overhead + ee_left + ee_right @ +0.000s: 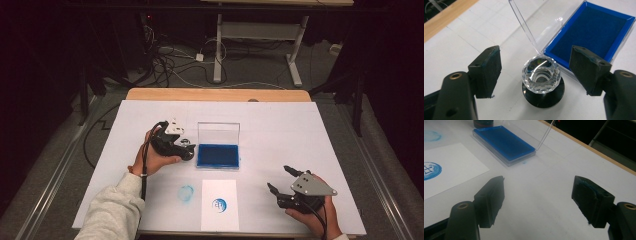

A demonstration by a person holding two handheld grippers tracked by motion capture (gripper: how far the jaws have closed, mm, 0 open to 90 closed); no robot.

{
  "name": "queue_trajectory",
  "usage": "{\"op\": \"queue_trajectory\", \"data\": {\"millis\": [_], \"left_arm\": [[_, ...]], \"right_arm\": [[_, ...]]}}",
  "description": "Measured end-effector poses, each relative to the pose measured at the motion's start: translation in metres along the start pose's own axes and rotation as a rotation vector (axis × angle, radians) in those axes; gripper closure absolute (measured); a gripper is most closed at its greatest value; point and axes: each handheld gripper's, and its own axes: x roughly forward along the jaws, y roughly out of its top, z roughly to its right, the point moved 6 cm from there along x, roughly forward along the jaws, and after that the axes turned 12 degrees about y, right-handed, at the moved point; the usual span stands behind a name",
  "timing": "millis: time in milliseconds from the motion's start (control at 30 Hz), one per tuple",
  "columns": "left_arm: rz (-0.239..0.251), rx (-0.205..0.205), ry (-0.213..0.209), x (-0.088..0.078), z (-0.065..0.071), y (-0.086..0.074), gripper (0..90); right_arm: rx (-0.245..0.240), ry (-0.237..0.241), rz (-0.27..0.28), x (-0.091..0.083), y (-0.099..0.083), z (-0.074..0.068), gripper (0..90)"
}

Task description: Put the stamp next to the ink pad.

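Observation:
A stamp with a faceted clear knob (pixel 541 75) and a round black base stands upright on the white table sheet. It is just left of an open ink pad case (pixel 218 155) with a blue pad (pixel 589 32) and a raised clear lid (pixel 218 131). My left gripper (pixel 535 72) is open, one jaw on each side of the knob with a gap to each pad. It shows beside the stamp (pixel 186 146) in the high view. My right gripper (pixel 278 178) is open and empty, low over the table at the front right.
A white paper (pixel 219 204) with a round blue print (pixel 430 170) lies at the front edge. A blue smudge (pixel 186 192) marks the sheet to its left. The wooden table edge (pixel 215 94) runs along the far side. A person's hands hold both grippers.

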Motion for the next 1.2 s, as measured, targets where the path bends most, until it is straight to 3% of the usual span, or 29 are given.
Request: {"op": "queue_trajectory", "data": {"millis": [300,533,833,1200], "left_arm": [[0.045,-0.004,0.021,-0.005,0.000,0.005,16.9],[0.084,0.009,0.011,-0.011,0.004,0.009,16.8],[0.148,0.011,0.023,-0.019,0.008,0.016,17.2],[0.192,0.043,0.037,-0.028,0.015,0.021,17.0]], "right_arm": [[0.000,0.001,0.000,0.000,0.000,0.000,26.7],[0.000,-0.002,0.002,-0.001,0.000,0.000,26.7],[0.001,-0.001,0.005,-0.001,0.001,0.000,26.7],[0.004,0.005,0.007,-0.002,0.002,-0.001,26.7]]}}
